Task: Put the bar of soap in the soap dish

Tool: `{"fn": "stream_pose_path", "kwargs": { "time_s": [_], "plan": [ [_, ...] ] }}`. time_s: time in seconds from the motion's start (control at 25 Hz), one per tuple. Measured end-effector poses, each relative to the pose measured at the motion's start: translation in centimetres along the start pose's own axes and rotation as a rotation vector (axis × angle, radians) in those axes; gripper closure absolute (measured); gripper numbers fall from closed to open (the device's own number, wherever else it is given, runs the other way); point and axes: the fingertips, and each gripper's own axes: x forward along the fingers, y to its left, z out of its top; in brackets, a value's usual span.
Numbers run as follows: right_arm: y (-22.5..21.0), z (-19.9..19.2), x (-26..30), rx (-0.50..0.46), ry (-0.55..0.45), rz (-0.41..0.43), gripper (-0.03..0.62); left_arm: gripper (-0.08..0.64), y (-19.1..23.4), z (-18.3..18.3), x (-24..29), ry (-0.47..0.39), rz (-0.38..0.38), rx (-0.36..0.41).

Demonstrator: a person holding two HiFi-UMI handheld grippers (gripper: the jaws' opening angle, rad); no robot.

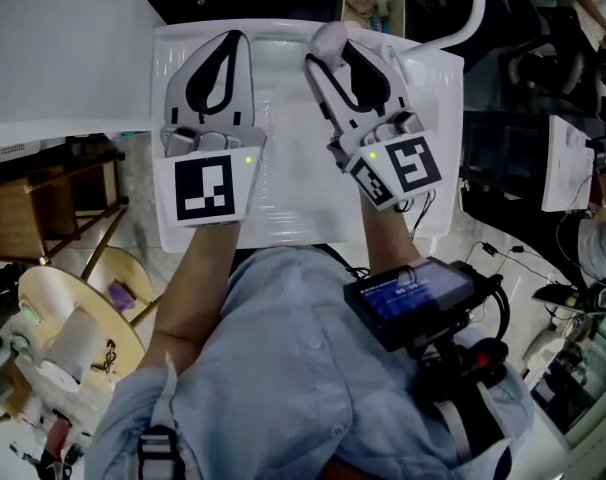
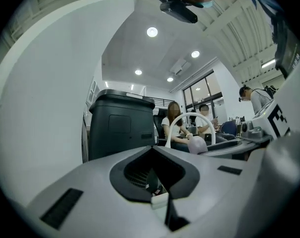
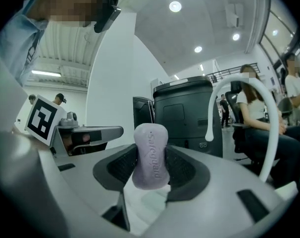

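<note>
My right claw (image 1: 335,60) pinches the soap (image 3: 151,150) upright above the basin (image 1: 283,168), my left claw (image 1: 230,43) is closed and empty, so I'd grip steadily and lower it level into the dish, unseen here.
</note>
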Motion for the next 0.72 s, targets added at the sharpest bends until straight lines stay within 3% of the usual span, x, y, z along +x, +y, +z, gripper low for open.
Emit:
{"fn": "stream_pose_path", "kwargs": {
  "time_s": [0.72],
  "plan": [
    [0.9, -2.6, -0.1, -0.033, 0.083, 0.026, 0.404, 0.551, 0.9, -0.8, -0.9, 0.028, 0.042, -0.044]
  ]
}}
